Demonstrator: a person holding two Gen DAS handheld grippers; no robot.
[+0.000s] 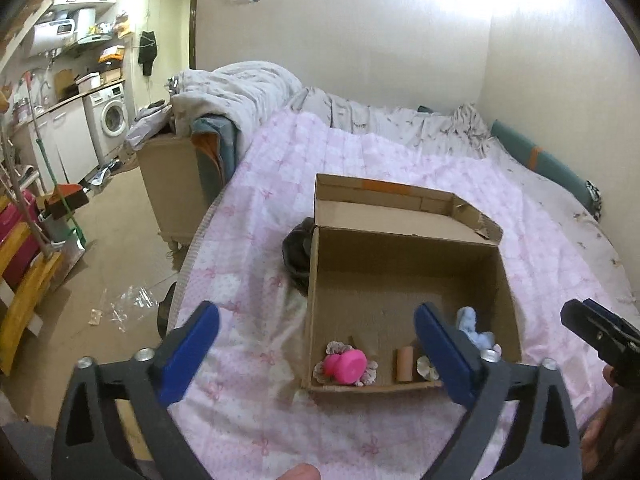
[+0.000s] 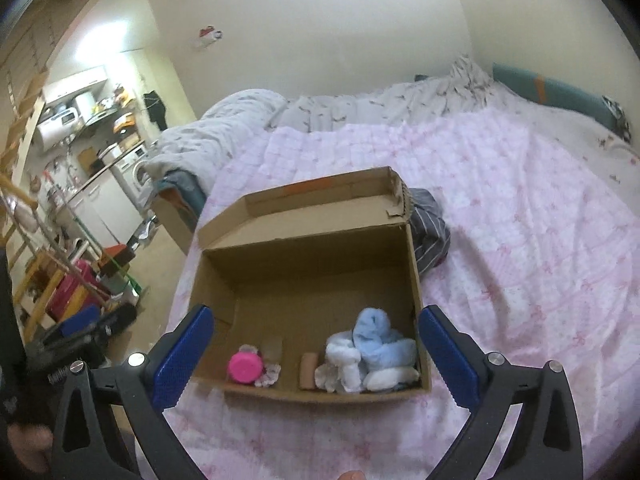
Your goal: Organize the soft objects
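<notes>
An open cardboard box (image 1: 508, 276) (image 2: 208, 280) sits on the pink bedspread. Inside, along its near wall, lie a pink toy on lacy cloth (image 1: 346, 367) (image 2: 245, 368), a small brown roll (image 1: 405, 365) (image 2: 309, 370) and a blue and white fluffy bundle (image 2: 370, 350) (image 1: 470, 326). My left gripper (image 1: 320, 350) hangs above the box's near left corner, jaws wide apart with nothing between them. My right gripper (image 2: 316, 354) hovers over the near wall, also open and empty; its black tip (image 1: 592, 328) shows at the right of the left wrist view.
A dark garment (image 1: 296, 248) lies against the box's left side, a striped one (image 2: 430, 232) against its right. A bunched duvet (image 1: 240, 88) lies at the bed's far end. A wooden cabinet (image 1: 172, 184), yellow stand (image 1: 24, 300) and floor clutter fill the left.
</notes>
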